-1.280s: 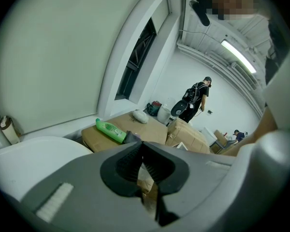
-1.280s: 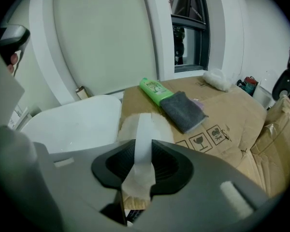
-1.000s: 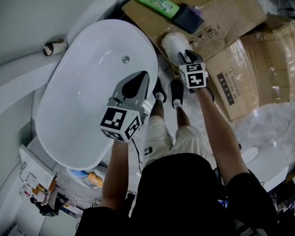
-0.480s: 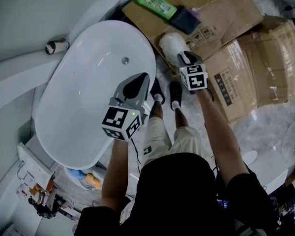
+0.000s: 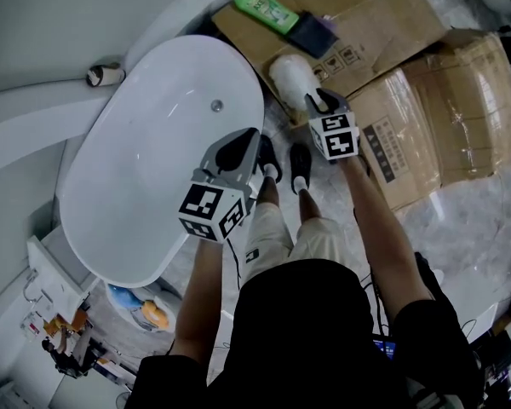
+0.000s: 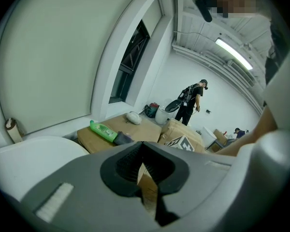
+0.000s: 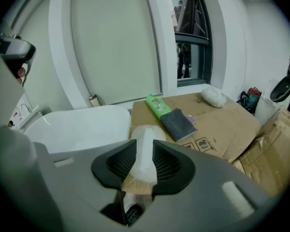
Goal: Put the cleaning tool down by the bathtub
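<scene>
Marbled grey floor [image 5: 485, 220] runs beneath everything, with a curved white wall at the far left. A white oval bathtub [image 5: 153, 160] fills the left. Far right of it lies flattened cardboard [image 5: 383, 24], and taped cardboard boxes [image 5: 443, 109] crowd the right side. The person's feet stand in the narrow strip between tub and boxes. The right gripper [image 5: 321, 100] has its fingers [image 7: 169, 166] clenched on the white fluffy cleaning tool [image 5: 289, 79], held at the cardboard's near edge, just right of the tub's far end. The left gripper [image 5: 245, 136] hangs over the tub's right rim, fingers together with nothing between them. A green bottle [image 5: 264, 8] and a dark cloth [image 5: 313, 32] lie touching on the cardboard beyond the tool. A small roll [image 5: 105, 73] sits on the ledge, far left.
</scene>
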Available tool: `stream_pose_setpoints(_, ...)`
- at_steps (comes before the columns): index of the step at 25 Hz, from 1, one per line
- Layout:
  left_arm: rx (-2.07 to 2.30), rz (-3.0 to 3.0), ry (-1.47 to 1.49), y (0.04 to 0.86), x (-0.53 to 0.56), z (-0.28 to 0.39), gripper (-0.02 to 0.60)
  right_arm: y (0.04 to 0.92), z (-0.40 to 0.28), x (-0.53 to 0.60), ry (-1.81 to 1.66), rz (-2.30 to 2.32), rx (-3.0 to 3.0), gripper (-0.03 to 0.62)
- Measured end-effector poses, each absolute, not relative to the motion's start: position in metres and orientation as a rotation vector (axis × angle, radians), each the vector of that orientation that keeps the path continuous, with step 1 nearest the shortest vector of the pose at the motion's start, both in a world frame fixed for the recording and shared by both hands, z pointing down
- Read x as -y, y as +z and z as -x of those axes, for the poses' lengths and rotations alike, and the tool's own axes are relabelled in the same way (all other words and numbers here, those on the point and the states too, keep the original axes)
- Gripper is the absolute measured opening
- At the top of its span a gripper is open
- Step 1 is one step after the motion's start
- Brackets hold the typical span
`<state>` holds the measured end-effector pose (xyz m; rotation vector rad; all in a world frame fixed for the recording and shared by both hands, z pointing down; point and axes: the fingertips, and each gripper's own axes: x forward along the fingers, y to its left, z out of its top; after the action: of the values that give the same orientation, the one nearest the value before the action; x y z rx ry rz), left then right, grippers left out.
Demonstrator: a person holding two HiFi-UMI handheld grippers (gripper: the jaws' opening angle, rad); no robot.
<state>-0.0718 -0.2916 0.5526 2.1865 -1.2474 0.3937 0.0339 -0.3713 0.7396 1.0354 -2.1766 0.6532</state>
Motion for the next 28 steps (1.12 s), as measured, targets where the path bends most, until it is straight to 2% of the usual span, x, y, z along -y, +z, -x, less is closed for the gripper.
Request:
stream_pose_setpoints(13,1.297,-2.264,0.369,0.496,0.271,0.045,-0.002,0.652,-0.061,0.345,0.564,-1.071,2.264,0.097)
stream_pose_setpoints(28,1.287,-2.292,0.356,0.481,0.233,0.057,-0.002,0.594,-0.043,0.293,0.518,-1.099,2.328,0.095)
